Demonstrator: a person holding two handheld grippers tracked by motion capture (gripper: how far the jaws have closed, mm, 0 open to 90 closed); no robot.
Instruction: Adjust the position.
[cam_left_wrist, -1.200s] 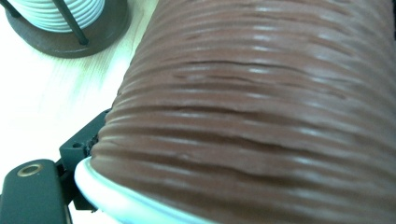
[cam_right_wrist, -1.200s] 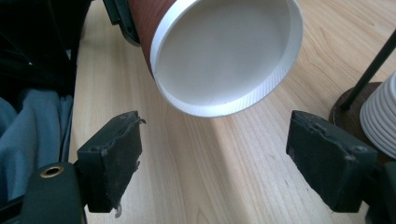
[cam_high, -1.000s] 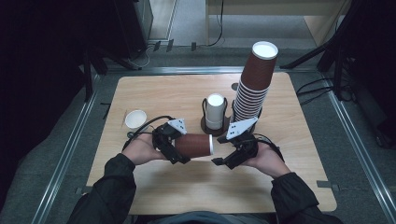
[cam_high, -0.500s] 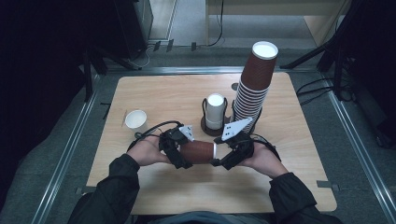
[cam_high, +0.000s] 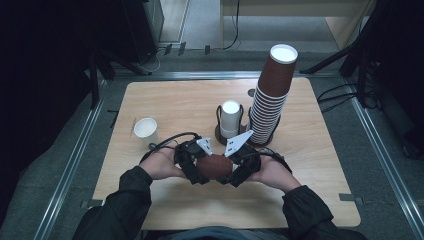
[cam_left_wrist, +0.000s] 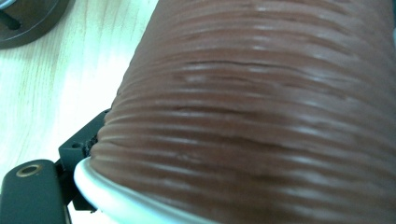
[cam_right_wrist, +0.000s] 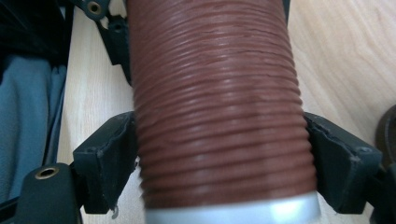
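High view, lower centre: one ribbed brown paper cup (cam_high: 216, 166) lying sideways above the wooden tabletop (cam_high: 165, 102), left claw (cam_high: 196, 170) and right claw (cam_high: 237, 170) both clamped on it. Tall stack of brown cups (cam_high: 270, 100) at upper right. Purpose unclear; the cup looks mid-handover, not yet set down or stacked.

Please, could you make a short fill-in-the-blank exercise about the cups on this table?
1. Both grippers hold one ribbed ____ paper cup.
2. That cup lies on its ____ between the left gripper and the right gripper.
3. The tall cup stack stands at the table's far ____.
4. The lone cup near the left edge is ____.

Missing words: brown; side; right; white
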